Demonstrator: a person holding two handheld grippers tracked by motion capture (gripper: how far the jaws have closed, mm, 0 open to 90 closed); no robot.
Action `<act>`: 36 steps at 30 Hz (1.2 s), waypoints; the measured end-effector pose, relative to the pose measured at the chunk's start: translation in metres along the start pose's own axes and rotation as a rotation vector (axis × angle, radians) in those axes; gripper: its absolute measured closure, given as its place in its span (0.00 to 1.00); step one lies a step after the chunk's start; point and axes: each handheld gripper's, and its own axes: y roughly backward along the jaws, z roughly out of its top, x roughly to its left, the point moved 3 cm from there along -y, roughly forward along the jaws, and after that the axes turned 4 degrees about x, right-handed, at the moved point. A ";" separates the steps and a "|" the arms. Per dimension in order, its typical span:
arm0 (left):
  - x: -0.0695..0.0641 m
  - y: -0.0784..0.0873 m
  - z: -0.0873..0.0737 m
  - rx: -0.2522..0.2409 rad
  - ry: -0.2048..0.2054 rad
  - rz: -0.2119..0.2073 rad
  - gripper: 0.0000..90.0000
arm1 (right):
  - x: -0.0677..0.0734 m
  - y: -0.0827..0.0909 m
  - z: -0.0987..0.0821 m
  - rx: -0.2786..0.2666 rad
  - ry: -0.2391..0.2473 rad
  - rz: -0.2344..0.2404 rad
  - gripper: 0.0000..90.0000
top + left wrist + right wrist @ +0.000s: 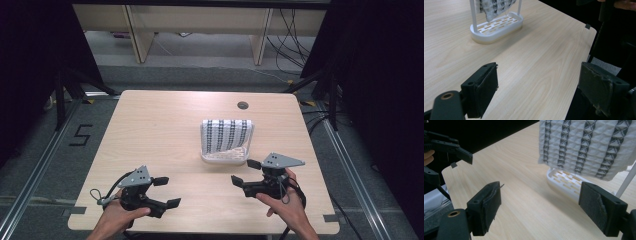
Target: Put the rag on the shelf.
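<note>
So both claws are sitting near the table's front edge with nothing in them: the left claw has its jaws spread wide apart, and the right claw is open just as wide, angled in toward the middle. The thing they're going for is the cloth, white waffle weave with dark patterned stripes, draped over a little white rack that stands a bit right of the table's centre, closer to the right claw than the left. In the right gripper view the cloth hangs down just above the slotted base of the rack, so there's a free lower hem to go for. My take: lead with the right claw, come in low and level, and pinch the hem near a corner rather than the middle, so the fabric doesn't bunch. The rack looks light, so I'd guess it'll tip or slide if you tug sideways. Lift the cloth up and over the bar instead, and maybe bring the left claw in to steady the base, which sits well ahead of it in the left gripper view. Keep the jaws clear of the thin uprights.
</note>
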 end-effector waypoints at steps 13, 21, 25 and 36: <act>0.002 -0.007 -0.028 0.036 0.010 0.022 0.17 | 0.006 0.001 -0.023 0.007 -0.036 0.016 0.21; -0.001 -0.013 -0.043 0.059 0.001 0.055 0.17 | 0.012 -0.006 -0.049 0.071 -0.070 0.033 0.21; -0.004 -0.017 -0.051 0.071 -0.023 0.067 0.17 | 0.013 -0.009 -0.055 0.098 -0.058 0.025 0.20; -0.013 -0.015 -0.061 0.095 -0.058 0.125 0.17 | 0.016 -0.007 -0.075 0.137 -0.001 -0.021 0.18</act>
